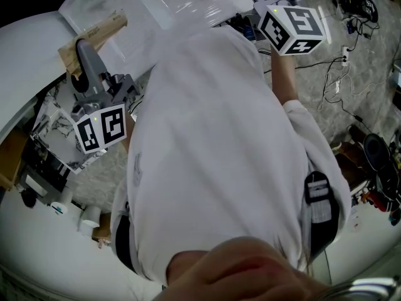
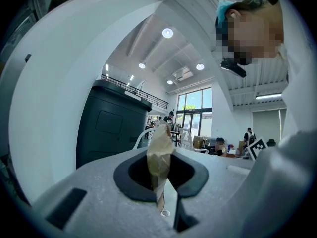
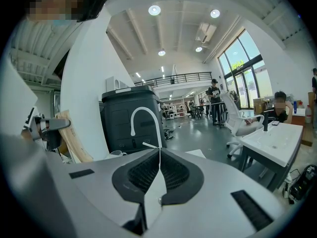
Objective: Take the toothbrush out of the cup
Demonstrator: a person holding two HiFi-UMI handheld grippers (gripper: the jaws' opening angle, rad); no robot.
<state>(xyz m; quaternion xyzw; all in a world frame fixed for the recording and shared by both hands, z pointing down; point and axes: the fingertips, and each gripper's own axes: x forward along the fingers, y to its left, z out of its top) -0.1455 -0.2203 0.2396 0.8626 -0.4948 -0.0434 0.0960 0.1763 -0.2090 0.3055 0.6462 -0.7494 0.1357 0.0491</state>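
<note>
The left gripper (image 2: 160,145) points level into a big, bright hall. Its jaws stand close together, and a crinkled tan wrap (image 2: 159,157) rises at their tips; whether it is pinched or wound on them I cannot tell. Near on the left curves a white wall (image 2: 54,98), and just beyond it stands a dark bin (image 2: 116,128). A white chair (image 2: 142,137) shows beside the bin. Far off are tall windows (image 2: 194,114) and a few people. Round lights (image 2: 167,32) dot the ceiling. A person in a white shirt (image 2: 298,108) leans in at the near right.
</note>
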